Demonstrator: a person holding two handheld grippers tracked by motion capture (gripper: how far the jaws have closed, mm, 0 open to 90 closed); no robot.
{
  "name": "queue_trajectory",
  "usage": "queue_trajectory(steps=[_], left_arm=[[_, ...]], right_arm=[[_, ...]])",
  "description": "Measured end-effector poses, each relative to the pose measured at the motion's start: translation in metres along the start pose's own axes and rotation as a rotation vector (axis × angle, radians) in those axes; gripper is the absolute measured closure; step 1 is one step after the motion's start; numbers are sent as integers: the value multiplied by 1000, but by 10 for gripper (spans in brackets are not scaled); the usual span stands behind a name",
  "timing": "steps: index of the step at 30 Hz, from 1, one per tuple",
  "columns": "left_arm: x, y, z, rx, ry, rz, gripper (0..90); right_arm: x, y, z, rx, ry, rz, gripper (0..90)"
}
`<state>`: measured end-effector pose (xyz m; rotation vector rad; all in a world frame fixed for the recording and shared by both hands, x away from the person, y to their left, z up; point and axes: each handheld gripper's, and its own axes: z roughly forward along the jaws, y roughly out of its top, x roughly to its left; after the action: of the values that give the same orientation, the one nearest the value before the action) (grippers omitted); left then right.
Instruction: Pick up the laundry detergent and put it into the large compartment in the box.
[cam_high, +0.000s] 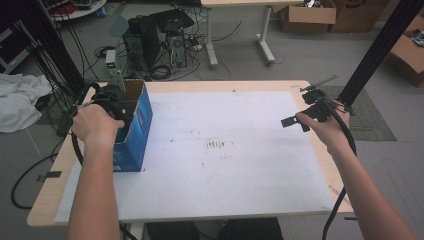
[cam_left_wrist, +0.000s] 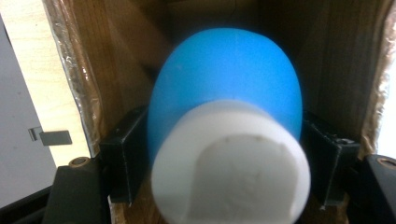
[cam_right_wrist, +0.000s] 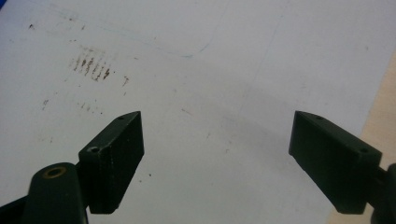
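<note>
1. My left gripper (cam_high: 117, 100) is at the open top of the blue cardboard box (cam_high: 136, 131), which stands at the left end of the counter (cam_high: 260, 86)
2. In the left gripper view I look down into the brown inside of the box, and a blue egg-shaped object (cam_left_wrist: 226, 79) with a white cap (cam_left_wrist: 231, 163) sits between the two black jaws
3. One jaw stands at each flank of the blue object, right against it; the jaws are part-way spread around it, and I cannot tell from this close, blurred view whether the pads press on it
4. The blue object is inside the box, with the white cap end nearest the camera and the rounded blue end pointing deeper in
5. My right gripper (cam_high: 295, 121) is over the right side of the counter, near its right edge and well apart from the box
6. Its jaws are spread wide with nothing between them; the right gripper view shows the white sheet (cam_right_wrist: 210, 93) below them
7. The sheet carries a patch of small brown marks (cam_right_wrist: 91, 67) near its middle
</note>
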<state>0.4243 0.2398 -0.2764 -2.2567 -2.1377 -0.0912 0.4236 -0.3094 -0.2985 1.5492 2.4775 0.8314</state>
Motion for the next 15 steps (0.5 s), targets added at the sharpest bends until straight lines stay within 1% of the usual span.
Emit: queue_trajectory(steps=[2, 4, 6, 8, 10, 12, 15], left_arm=[[2, -1, -3, 4, -11, -1, 280], [3, -2, -7, 3, -10, -8, 257], [5, -4, -13, -14, -17, -8, 233], [5, -5, -19, -19, -1, -12, 206], [6, -6, -25, -25, 1, -6, 186], [4, -8, -32, -33, 6, -1, 185], [-1, -10, -47, -51, 5, 32, 178]], right_arm=[[0, 0, -1, -1, 2, 3, 183], [0, 0, -2, -3, 1, 3, 183], [1, 0, -2, -2, 1, 0, 183], [1, 0, -3, -3, 0, 0, 183], [2, 1, -3, -2, 2, -2, 183], [3, 0, -3, -3, 3, -4, 183], [5, 1, -5, -3, 3, -7, 183]])
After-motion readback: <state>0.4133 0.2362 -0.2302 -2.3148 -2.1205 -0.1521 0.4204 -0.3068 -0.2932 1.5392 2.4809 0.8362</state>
